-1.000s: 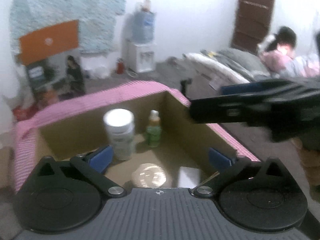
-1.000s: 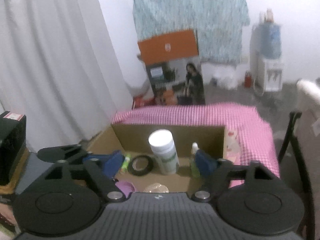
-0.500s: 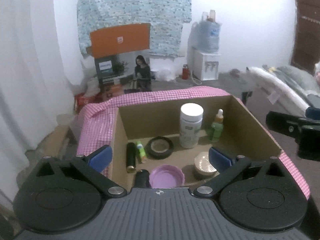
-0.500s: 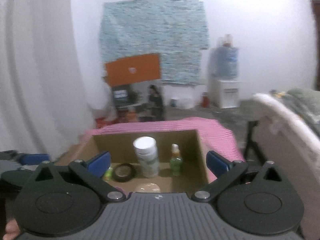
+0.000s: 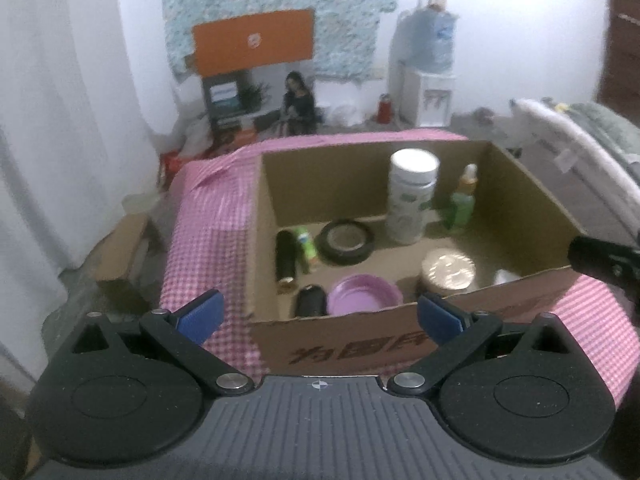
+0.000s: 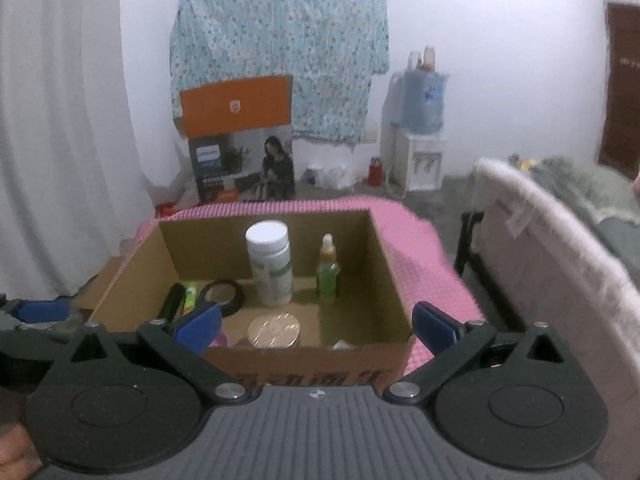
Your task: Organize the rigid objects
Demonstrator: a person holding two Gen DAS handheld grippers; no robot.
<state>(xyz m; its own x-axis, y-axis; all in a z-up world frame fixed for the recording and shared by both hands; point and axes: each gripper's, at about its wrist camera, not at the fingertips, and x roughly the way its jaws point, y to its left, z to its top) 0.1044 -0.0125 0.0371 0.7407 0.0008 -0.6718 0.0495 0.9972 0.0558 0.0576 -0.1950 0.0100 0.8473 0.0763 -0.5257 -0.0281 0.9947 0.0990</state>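
Both grippers, left [image 5: 318, 314] & right [image 6: 316, 326], hover just short of the box's near wall, jaws spread wide, nothing between the blue pads on either. Right one's tip also pokes into the left view at the right edge.

Largest to smallest:
- Table w/ pink checked cloth [image 5: 208, 232] carries everything; cardboard box [image 5: 360, 344] sits on it, open top, closer to the cloth's right edge.
- White-capped bottle [image 5: 410, 204] upright at the box's back wall, centre-right.
- Black tape roll [image 5: 346, 242] flat, just left of the bottle, mid-box.
- Purple lid [image 5: 362, 300] flat at the near wall, centre.
- Round gold tin [image 5: 448, 270] flat, near-right part of the box.
- Green dropper bottle [image 5: 462, 200] upright, just right of the white bottle, near the back-right corner.
- Black tube [image 5: 286, 256] lying along the left wall, small green tube [image 5: 306, 242] beside it, touching or nearly.
- Small dark item [image 5: 310, 300] at near-left; can't tell what it is.

Judgement: items look already boxed, so the step is prob. picking the next piece to tidy or reposition. To do it well: come over the near wall from above, not through it; take uprights around the body below the cap; keep jaws wide till they straddle; approach flat lids by the rim; mind knocking the dropper, it looks tippy.
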